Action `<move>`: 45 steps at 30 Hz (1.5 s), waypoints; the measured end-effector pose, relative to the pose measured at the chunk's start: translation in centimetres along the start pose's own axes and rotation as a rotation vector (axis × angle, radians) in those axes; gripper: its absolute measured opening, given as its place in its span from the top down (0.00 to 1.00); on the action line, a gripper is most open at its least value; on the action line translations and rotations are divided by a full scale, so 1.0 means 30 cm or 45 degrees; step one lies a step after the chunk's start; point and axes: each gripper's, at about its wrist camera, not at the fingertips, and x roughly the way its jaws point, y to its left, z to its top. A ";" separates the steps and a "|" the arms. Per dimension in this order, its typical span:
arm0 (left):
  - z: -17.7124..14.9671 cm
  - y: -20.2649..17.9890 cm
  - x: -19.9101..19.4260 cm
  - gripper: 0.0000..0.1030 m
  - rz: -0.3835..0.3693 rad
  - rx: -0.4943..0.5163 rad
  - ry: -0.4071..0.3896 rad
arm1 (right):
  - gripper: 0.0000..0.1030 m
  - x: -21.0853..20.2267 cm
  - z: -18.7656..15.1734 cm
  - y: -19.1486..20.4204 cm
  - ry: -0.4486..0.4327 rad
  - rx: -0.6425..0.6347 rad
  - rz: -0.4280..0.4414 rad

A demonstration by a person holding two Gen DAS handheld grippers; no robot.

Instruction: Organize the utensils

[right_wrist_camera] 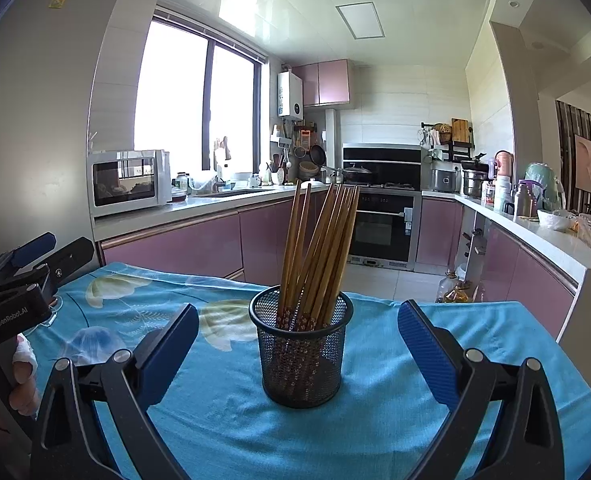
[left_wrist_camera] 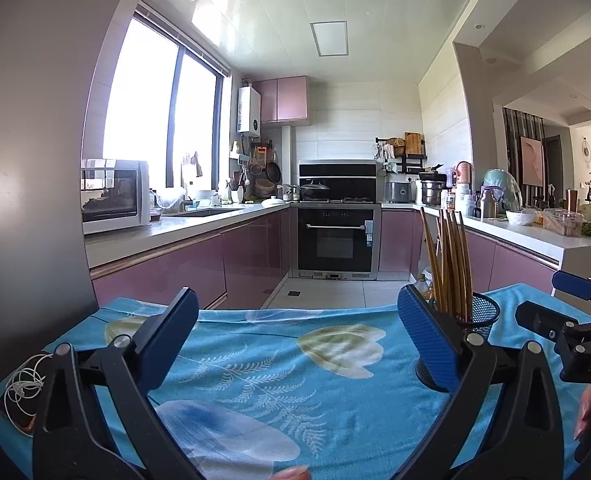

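Observation:
A black mesh cup [right_wrist_camera: 301, 354] stands upright on the blue flowered cloth [right_wrist_camera: 223, 420], with several wooden chopsticks [right_wrist_camera: 319, 248] leaning in it. My right gripper [right_wrist_camera: 297, 356] is open, its blue pads either side of the cup and clear of it. In the left wrist view the same cup [left_wrist_camera: 481, 316] with chopsticks [left_wrist_camera: 451, 260] shows behind my right-hand pad. My left gripper [left_wrist_camera: 295, 344] is open over bare cloth [left_wrist_camera: 275, 380] and holds nothing. The other gripper's body appears at the right edge [left_wrist_camera: 575, 340] and, in the right wrist view, at the left edge [right_wrist_camera: 19, 280].
A coiled white cable [left_wrist_camera: 25, 390] lies at the cloth's left edge. Beyond the table's far edge is tiled kitchen floor [left_wrist_camera: 327, 292], pink cabinets, an oven [left_wrist_camera: 337, 236], a microwave [right_wrist_camera: 129, 182] on the left counter and a cluttered counter [right_wrist_camera: 555, 216] on the right.

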 end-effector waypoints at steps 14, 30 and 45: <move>-0.004 -0.002 -0.008 0.05 0.021 0.010 -0.018 | 0.06 0.006 -0.003 -0.003 -0.004 0.012 -0.005; -0.007 -0.008 -0.011 0.05 0.027 0.015 -0.020 | 0.06 0.004 -0.005 -0.008 -0.011 0.021 -0.002; -0.018 -0.014 -0.004 0.05 0.036 0.018 -0.012 | 0.06 -0.005 -0.004 -0.014 -0.017 0.037 -0.012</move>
